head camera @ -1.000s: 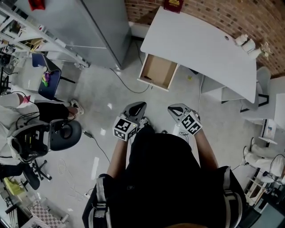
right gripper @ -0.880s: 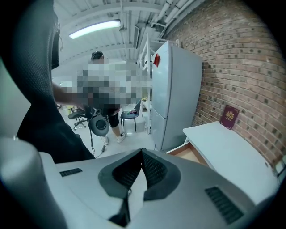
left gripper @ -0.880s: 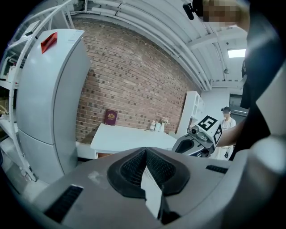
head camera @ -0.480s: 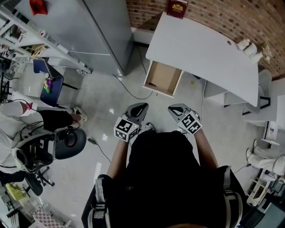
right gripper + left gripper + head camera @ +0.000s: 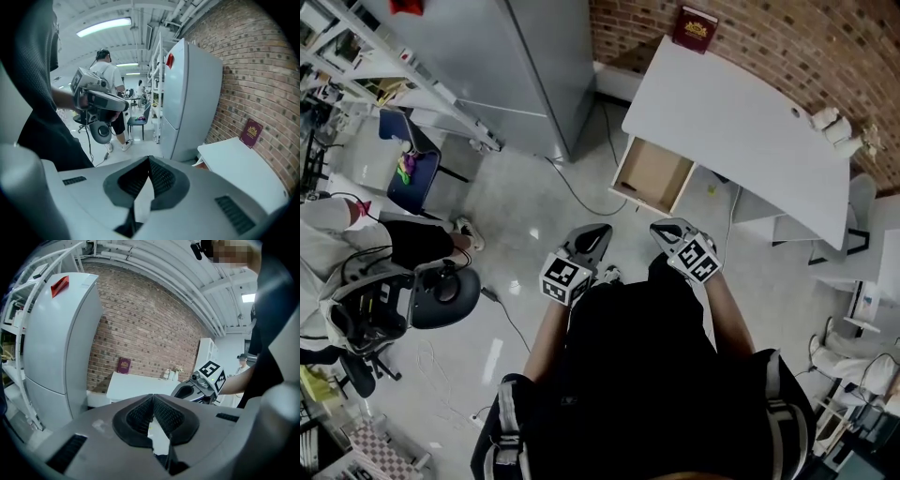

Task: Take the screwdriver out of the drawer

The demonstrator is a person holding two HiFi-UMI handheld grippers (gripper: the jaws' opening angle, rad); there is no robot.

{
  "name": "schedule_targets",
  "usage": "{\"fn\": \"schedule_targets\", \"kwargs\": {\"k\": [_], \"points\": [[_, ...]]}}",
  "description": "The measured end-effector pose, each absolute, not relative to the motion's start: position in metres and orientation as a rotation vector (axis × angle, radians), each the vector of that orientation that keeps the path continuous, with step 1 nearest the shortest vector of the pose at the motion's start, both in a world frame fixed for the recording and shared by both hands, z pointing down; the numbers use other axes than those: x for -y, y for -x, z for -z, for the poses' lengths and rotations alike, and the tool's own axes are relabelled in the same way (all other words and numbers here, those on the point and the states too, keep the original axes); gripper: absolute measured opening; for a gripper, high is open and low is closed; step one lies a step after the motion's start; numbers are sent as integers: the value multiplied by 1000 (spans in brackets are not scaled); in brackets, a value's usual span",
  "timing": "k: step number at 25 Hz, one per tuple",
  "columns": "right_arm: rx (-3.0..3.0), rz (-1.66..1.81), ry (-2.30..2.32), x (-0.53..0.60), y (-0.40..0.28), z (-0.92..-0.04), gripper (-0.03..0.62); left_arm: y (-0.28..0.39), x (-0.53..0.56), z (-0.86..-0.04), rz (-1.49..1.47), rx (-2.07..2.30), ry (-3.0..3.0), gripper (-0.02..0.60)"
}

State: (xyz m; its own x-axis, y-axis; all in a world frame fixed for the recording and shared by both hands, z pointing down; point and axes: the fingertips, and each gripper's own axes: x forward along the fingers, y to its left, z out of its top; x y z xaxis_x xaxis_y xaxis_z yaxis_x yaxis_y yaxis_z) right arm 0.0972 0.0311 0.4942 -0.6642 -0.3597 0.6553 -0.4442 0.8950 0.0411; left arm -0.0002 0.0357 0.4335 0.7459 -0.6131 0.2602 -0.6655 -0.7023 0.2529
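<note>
left gripper [image 5: 592,236]: jaws together, nothing between them [image 5: 153,399]; held at the person's chest
right gripper [image 5: 668,232]: jaws together and empty [image 5: 149,161]; just right of the left gripper
drawer [image 5: 654,175]: open, sticking out from under the white worktop [image 5: 741,117], well apart from both grippers
screwdriver [image 5: 626,187]: likely the small dark thing in the drawer's near left corner; too small to be sure
book [image 5: 695,28]: red, on the worktop's far left edge

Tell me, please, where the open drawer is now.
Head view, upper centre: the drawer stands open at the white table's left edge, just right of the grey fridge.
</note>
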Motion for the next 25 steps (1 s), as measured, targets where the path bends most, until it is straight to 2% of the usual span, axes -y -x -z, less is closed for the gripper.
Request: {"fn": "schedule_targets", "kwargs": {"k": [25], "points": [[2332,-248,-192,70,-120,-565,55,-1,43,-457,-347,1304,-2375,17]]}}
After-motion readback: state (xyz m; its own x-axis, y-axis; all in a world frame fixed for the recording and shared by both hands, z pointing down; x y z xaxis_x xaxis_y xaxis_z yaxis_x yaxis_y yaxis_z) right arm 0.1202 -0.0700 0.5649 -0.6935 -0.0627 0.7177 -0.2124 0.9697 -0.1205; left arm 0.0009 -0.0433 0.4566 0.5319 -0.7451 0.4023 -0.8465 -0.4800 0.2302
